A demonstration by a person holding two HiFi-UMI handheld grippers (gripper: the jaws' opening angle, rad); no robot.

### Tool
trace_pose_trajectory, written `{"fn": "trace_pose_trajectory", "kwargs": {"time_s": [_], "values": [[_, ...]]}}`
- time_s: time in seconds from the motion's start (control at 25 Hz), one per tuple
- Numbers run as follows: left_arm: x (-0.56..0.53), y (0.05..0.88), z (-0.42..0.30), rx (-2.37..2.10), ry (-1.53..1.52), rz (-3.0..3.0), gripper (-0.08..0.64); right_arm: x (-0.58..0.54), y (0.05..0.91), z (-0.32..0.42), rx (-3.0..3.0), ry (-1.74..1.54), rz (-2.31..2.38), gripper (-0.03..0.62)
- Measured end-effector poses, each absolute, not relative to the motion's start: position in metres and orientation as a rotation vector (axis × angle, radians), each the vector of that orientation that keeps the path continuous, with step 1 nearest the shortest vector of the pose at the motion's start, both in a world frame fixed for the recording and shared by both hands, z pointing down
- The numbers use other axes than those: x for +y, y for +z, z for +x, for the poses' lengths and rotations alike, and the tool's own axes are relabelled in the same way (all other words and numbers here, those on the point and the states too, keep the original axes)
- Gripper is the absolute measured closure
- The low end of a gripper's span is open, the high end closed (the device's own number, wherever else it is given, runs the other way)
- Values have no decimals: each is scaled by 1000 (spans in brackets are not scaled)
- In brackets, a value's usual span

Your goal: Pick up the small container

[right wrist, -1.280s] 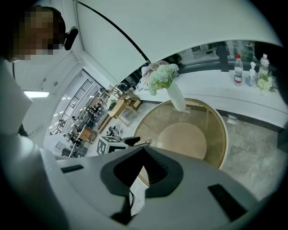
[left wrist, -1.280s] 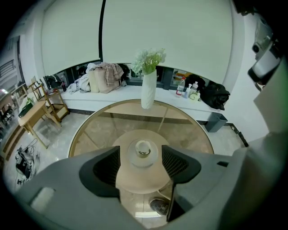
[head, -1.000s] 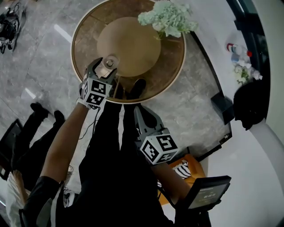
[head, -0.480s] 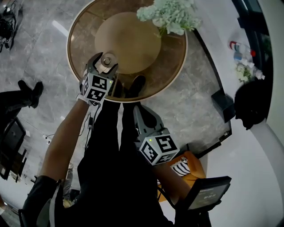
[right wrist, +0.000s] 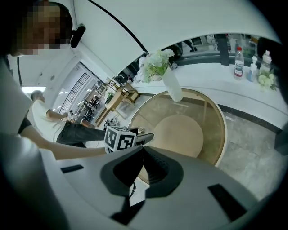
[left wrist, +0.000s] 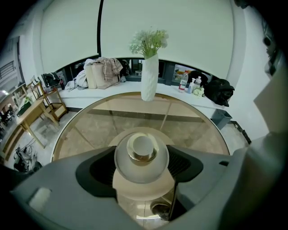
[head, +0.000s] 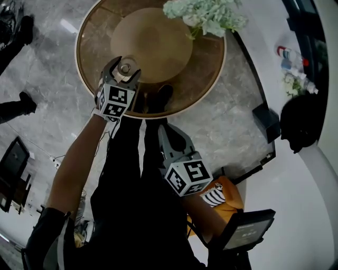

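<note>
The small container (left wrist: pixel 141 159) is a round frosted jar with a gold-rimmed knob lid. It sits between the jaws of my left gripper (head: pixel 123 72), which is shut on it, both pads touching its sides, over the near left part of the round glass table (head: pixel 211 74). From the head view the small container (head: pixel 124 68) shows just past the marker cube. My right gripper (head: pixel 170 138) hangs low beside the person's legs, short of the table, with its jaws shut on nothing. In the right gripper view my right gripper (right wrist: pixel 143 155) points toward the table.
A white vase (left wrist: pixel 149 78) of pale flowers (head: pixel 206 15) stands at the table's far edge. A tan round base (head: pixel 152 39) shows under the glass. A white counter (right wrist: pixel 234 83) with bottles (right wrist: pixel 239 63) curves behind. Another person's legs (head: pixel 13 108) show at the left on the floor.
My left gripper has shifted slightly up the picture and farther over the table with the container between its jaws. The right gripper has hardly moved. The bystander at the left has walked off.
</note>
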State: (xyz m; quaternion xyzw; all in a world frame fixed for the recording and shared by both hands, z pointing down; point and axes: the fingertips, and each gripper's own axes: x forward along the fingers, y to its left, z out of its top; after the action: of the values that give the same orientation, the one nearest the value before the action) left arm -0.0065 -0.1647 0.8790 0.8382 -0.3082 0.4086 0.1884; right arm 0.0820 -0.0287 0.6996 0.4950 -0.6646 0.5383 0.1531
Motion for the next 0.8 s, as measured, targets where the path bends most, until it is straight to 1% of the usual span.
{"fn": "trace_pose_trajectory", "kwargs": {"time_s": [0.8], "values": [[-174, 905, 6, -862, 1170, 2338, 229, -21, 717, 94, -1852, 1603, 1426, 584]]}}
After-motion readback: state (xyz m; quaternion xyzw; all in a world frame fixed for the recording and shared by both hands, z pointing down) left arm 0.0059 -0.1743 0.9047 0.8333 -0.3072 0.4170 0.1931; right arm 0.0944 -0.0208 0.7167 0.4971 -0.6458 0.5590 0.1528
